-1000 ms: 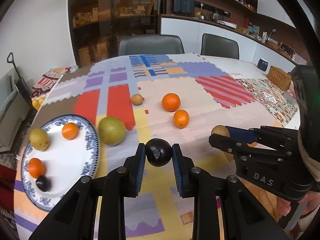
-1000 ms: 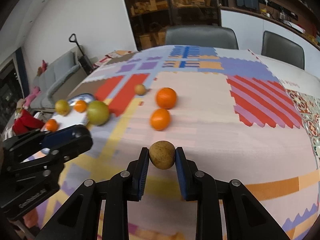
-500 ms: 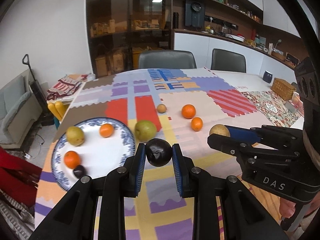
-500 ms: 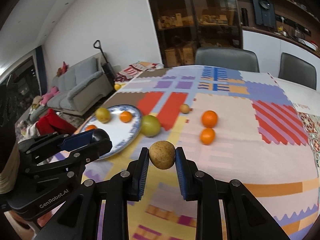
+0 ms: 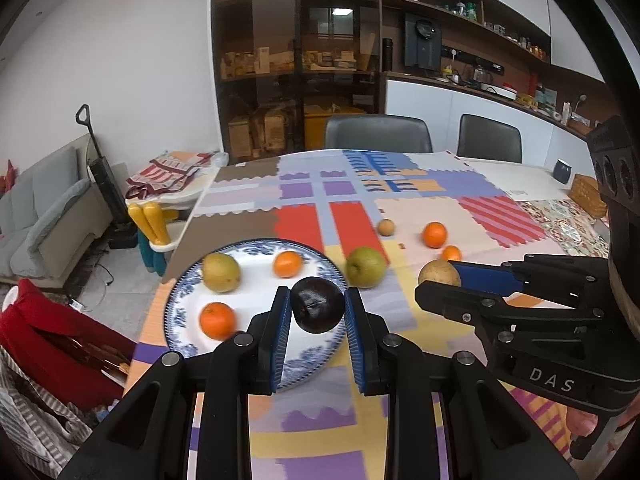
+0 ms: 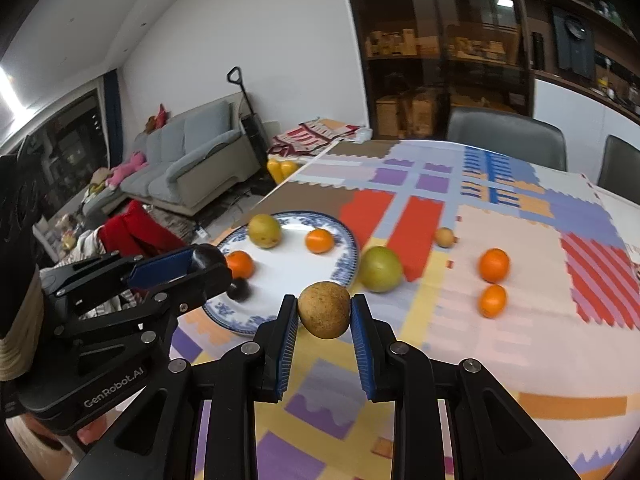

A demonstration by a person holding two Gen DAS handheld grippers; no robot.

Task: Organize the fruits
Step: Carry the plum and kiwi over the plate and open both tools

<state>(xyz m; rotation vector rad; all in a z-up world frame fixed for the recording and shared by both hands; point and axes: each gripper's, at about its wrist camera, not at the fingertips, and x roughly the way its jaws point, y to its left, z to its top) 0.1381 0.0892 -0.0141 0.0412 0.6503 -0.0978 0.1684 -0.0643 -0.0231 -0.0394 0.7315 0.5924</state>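
My left gripper [image 5: 316,312] is shut on a dark plum [image 5: 317,310], held above the near right part of the blue-and-white plate [image 5: 180,304]. My right gripper [image 6: 325,315] is shut on a brown round fruit [image 6: 325,314], held above the table just right of the plate [image 6: 344,268]. The plate holds a yellow-green pear [image 5: 220,272], two oranges [image 5: 287,264] [image 5: 217,320] and a small dark plum [image 6: 239,289]. A green apple [image 5: 365,267], a small brown fruit [image 5: 386,227] and two oranges [image 5: 434,234] [image 6: 493,300] lie on the patchwork cloth.
The table's left edge [image 5: 176,248] runs just behind the plate. Two grey chairs [image 5: 378,134] stand at the far side. A wicker basket [image 5: 588,194] and a dark cup [image 5: 562,171] sit far right. A sofa [image 6: 192,160] and vacuum [image 5: 106,176] stand left of the table.
Both grippers have risen and swung left with their fruits. The plate has come more to the centre of both views.
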